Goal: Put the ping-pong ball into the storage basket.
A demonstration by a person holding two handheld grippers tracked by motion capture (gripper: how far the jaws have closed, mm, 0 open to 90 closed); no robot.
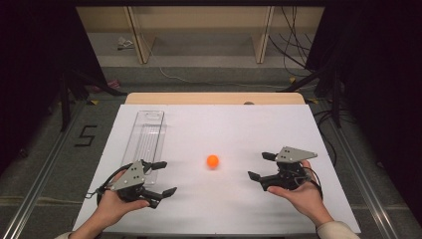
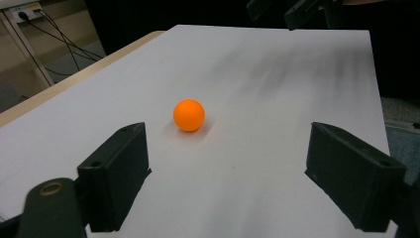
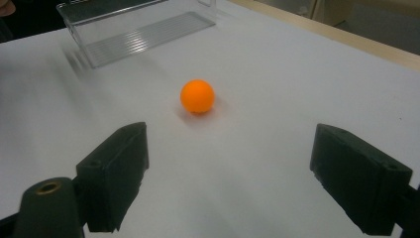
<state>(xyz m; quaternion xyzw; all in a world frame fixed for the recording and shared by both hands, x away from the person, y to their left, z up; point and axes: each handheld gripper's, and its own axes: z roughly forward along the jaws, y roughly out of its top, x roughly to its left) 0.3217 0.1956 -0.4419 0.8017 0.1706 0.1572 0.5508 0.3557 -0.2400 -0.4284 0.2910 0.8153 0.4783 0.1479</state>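
A small orange ball (image 1: 212, 161) rests on the white table top (image 1: 224, 129), about midway between my two grippers. My left gripper (image 1: 162, 178) is held at the lower left, open, its jaws pointing right toward the ball (image 2: 188, 115). My right gripper (image 1: 260, 166) is held at the lower right, open, its jaws pointing left toward the ball (image 3: 197, 96). Neither gripper touches the ball; nothing lies between either pair of jaws. A clear plastic tray (image 1: 145, 137) lies lengthwise along the left side of the table, just beyond the left gripper.
The clear tray (image 3: 133, 29) looks to hold nothing. A wooden table edge (image 1: 214, 98) runs along the far side of the white top. Beyond it are shelf legs and cables on the floor. The other gripper's black jaw tips (image 2: 277, 7) show at the far side in the left gripper view.
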